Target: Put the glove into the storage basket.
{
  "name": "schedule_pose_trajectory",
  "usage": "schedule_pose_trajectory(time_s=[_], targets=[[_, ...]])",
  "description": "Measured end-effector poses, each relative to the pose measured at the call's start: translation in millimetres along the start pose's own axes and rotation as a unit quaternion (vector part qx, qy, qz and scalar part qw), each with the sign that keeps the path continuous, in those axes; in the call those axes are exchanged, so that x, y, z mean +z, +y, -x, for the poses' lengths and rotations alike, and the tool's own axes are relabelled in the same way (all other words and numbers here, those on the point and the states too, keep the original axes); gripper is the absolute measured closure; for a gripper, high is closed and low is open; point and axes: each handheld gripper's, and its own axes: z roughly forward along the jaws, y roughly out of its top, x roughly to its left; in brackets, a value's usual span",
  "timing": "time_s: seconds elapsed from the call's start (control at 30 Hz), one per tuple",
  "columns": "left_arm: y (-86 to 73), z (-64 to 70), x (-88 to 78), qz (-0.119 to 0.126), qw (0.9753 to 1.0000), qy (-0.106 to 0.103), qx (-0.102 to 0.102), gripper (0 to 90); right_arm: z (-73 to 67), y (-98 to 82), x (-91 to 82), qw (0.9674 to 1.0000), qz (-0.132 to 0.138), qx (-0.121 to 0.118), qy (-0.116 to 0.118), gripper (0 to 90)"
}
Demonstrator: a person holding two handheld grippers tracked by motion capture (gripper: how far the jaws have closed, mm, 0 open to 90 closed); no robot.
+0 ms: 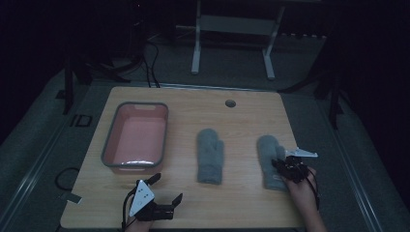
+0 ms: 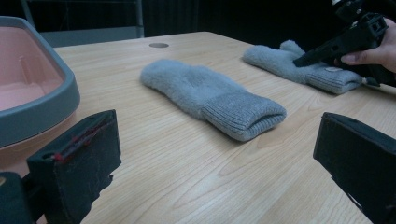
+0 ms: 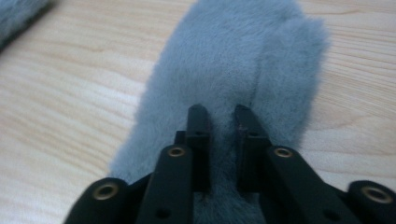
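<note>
Two grey fleece mittens lie flat on the wooden table, cuffs toward me. My right gripper (image 1: 279,166) rests on the right mitten (image 1: 266,151) near its cuff. In the right gripper view its jaws (image 3: 222,114) stand nearly together, pinching a ridge of that mitten's fleece (image 3: 233,56). The middle mitten (image 1: 210,155) lies untouched. My left gripper (image 1: 167,187) sits low by the table's front left edge, open wide with nothing between its jaws (image 2: 217,163). From there the middle mitten (image 2: 210,93) lies ahead, and the right gripper (image 2: 303,59) presses on the far mitten (image 2: 275,60).
A pink basin with a grey rim (image 1: 110,140) stands at the left of the table, close to the left gripper (image 2: 42,112). A cable hole (image 1: 230,103) sits near the far edge. A white desk frame (image 1: 232,29) stands on the floor beyond.
</note>
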Motion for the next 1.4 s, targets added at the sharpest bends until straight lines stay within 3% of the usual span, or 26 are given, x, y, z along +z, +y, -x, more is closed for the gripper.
schedule_pose_trajectory(time_s=[0.17, 0.37, 0.57, 0.7, 0.93, 1.4], targets=[[0.1, 0.5, 0.4, 0.000, 1.0000, 0.000, 0.001, 1.1, -8.4, 6.3, -7.9, 0.9994, 0.016, 0.029, -0.009, 84.0], [0.4, 1.0, -1.0, 0.001, 1.0000, 0.000, 0.003, 1.1, -23.5, 19.2, -16.1, 0.9985, 0.030, 0.042, -0.021, 84.9], [0.7, 0.5, -1.6, 0.004, 1.0000, 0.001, 0.000, 1.1, -39.9, 34.8, -23.2, 0.9970, 0.049, 0.059, -0.005, 85.2], [0.8, 1.3, -1.7, 0.004, 1.0000, 0.001, 0.003, 1.1, -54.2, 48.0, -24.9, 0.9967, 0.059, 0.055, 0.000, 85.1], [0.7, 1.3, -0.9, 0.002, 1.0000, 0.001, 0.005, 1.1, -89.4, 69.0, -24.0, 0.9951, 0.083, 0.038, 0.036, 85.0], [1.8, 1.4, -3.5, 0.007, 1.0000, 0.000, 0.005, 1.1, -154.4, 87.6, -5.6, 0.9933, 0.063, 0.058, 0.077, 85.0]])
